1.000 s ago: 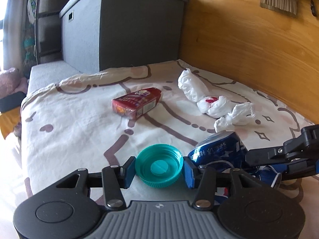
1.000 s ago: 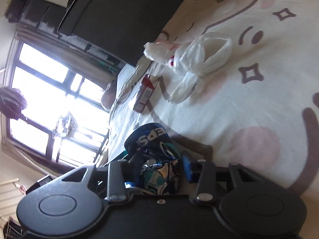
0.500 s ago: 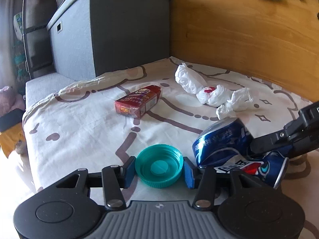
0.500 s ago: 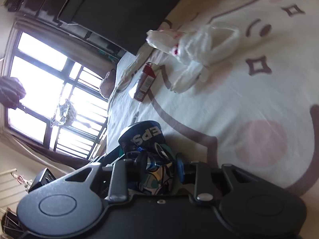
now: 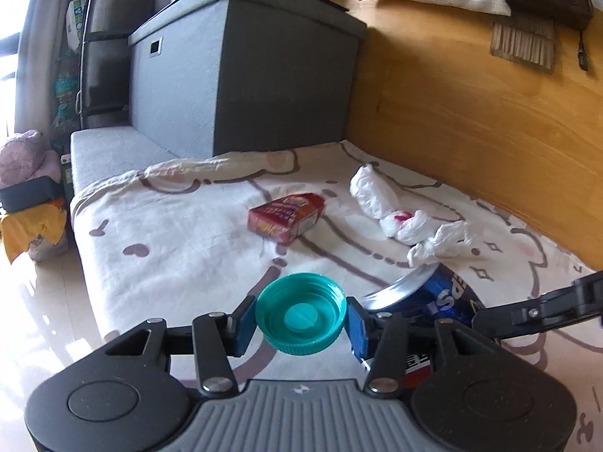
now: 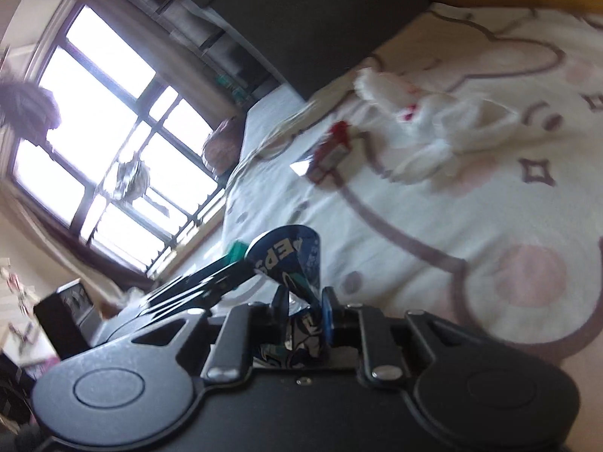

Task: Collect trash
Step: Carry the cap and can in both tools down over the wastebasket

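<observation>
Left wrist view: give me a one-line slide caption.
Left tool grips a teal cap above the bedsheet; right tool holds a crushed blue can alongside.

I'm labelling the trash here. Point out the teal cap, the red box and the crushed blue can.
teal cap (image 5: 301, 316), left wrist view, on its inner disc.
red box (image 5: 288, 213), left wrist view, on its top face.
crushed blue can (image 6: 297, 252), right wrist view, on its lettered side.
</observation>
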The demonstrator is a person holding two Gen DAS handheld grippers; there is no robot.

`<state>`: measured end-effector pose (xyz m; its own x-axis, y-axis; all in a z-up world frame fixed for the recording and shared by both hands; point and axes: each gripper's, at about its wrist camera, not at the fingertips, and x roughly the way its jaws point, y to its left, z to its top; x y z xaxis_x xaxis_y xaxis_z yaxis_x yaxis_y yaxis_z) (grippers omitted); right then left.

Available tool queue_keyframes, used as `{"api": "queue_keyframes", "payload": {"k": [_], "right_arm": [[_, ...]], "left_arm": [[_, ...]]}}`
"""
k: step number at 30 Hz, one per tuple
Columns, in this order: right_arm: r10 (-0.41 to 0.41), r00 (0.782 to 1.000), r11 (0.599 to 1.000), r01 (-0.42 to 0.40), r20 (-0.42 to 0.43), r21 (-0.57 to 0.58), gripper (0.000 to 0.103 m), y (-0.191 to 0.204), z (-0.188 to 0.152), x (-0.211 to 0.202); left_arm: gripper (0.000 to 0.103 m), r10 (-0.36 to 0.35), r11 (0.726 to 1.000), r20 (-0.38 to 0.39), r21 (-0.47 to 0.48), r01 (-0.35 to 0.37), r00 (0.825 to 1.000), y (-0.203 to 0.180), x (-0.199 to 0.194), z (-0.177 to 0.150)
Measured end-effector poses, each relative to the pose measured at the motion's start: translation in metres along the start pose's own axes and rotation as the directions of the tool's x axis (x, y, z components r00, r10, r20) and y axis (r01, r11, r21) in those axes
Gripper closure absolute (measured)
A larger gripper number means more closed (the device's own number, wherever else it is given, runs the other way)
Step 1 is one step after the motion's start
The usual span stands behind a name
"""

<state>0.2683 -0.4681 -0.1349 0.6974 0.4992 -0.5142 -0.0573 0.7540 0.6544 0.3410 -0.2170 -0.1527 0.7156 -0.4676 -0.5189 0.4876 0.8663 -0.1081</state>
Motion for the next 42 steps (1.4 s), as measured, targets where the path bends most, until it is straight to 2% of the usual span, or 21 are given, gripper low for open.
{"api": "queue_keyframes", "payload": {"k": [4,9,12,14,19,22,26,30,33,37,40,42], "right_arm": [[0.028,0.999,0.998,-0.029,-0.023,-0.054,0.084,0.025,-0.001,0.011],[-0.005,0.999,0.995,0.001,-0.039,-0.1,0.077,0.049,0.0,0.028],[-0.105,0.994,0.982,0.097,-0.038,-0.165,0.076,0.066,0.001,0.034],[-0.185,0.982,0.959,0.171,-0.041,-0.226,0.076,0.078,0.001,0.039],[-0.367,0.926,0.894,0.326,-0.085,-0.309,0.077,0.084,0.004,0.066],[-0.39,0.913,0.884,0.336,-0.117,-0.324,0.078,0.082,0.006,0.08],[-0.428,0.896,0.862,0.367,-0.115,-0.348,0.075,0.088,0.001,0.092],[-0.435,0.897,0.858,0.384,-0.083,-0.341,0.078,0.093,-0.002,0.085],[-0.458,0.889,0.844,0.425,-0.029,-0.327,0.078,0.094,-0.003,0.07],[-0.447,0.894,0.859,0.435,0.017,-0.271,0.078,0.09,-0.004,0.048],[-0.442,0.897,0.866,0.434,0.026,-0.248,0.078,0.086,-0.007,0.038],[-0.443,0.896,0.867,0.438,0.036,-0.238,0.078,0.086,-0.01,0.033]], "left_arm": [[0.053,0.026,0.999,-0.019,-0.029,-0.027,0.999,0.011,-0.001,-0.009],[0.053,0.022,0.998,-0.031,-0.065,-0.024,0.999,0.025,-0.001,-0.021],[0.053,0.012,0.998,-0.022,-0.061,-0.013,1.0,0.026,-0.002,-0.025],[0.053,0.0,0.998,-0.013,-0.063,-0.001,1.0,0.025,-0.002,-0.026],[0.053,-0.01,0.999,-0.006,-0.052,0.01,1.0,0.024,-0.005,-0.03],[0.053,-0.014,0.999,-0.015,-0.036,0.013,1.0,0.027,-0.008,-0.031],[0.053,-0.023,1.0,-0.034,-0.01,0.022,0.999,0.03,-0.011,-0.032],[0.053,-0.016,0.999,-0.04,0.036,0.018,0.999,0.028,-0.009,-0.033],[0.052,0.0,0.998,-0.026,0.059,0.001,1.0,0.024,-0.008,-0.036],[0.052,-0.006,1.0,-0.007,-0.01,0.006,1.0,0.029,-0.008,-0.039],[0.053,-0.019,0.996,-0.013,-0.091,0.018,1.0,0.036,-0.008,-0.036],[0.053,-0.018,0.994,-0.025,-0.111,0.015,1.0,0.037,-0.009,-0.033]]}}
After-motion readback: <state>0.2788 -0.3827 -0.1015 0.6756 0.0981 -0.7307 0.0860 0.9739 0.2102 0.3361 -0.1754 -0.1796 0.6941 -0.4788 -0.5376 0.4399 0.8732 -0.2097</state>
